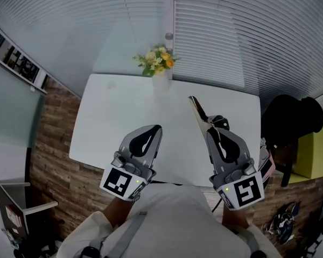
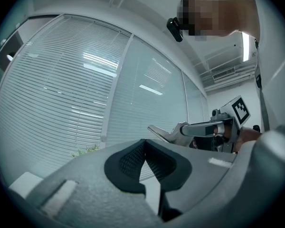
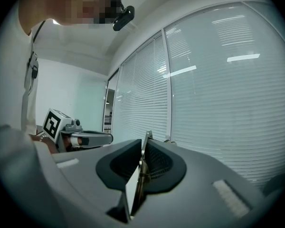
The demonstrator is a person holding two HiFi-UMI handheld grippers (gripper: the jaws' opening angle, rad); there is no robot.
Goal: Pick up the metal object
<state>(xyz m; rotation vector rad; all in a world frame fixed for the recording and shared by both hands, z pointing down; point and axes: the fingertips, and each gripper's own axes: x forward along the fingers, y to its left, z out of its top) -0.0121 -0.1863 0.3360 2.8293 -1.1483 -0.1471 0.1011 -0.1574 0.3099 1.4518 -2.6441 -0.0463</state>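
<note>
My right claw (image 1: 214,126) squeezes the metal object (image 1: 197,109), and its long side points ahead past the tips. My left claw (image 1: 156,129) is closed and empty.

The left tool (image 1: 157,129) and the right tool (image 1: 211,134) have grey moulded shells, black ribbed pads (image 2: 126,161) and a white cube (image 1: 118,183) with black square markers. The sleeves (image 1: 89,233) are white.

Cool, even light with soft shadows; bright streaks glare on the blinds (image 3: 228,56) in both gripper views, whose corners darken and lines curve.
</note>
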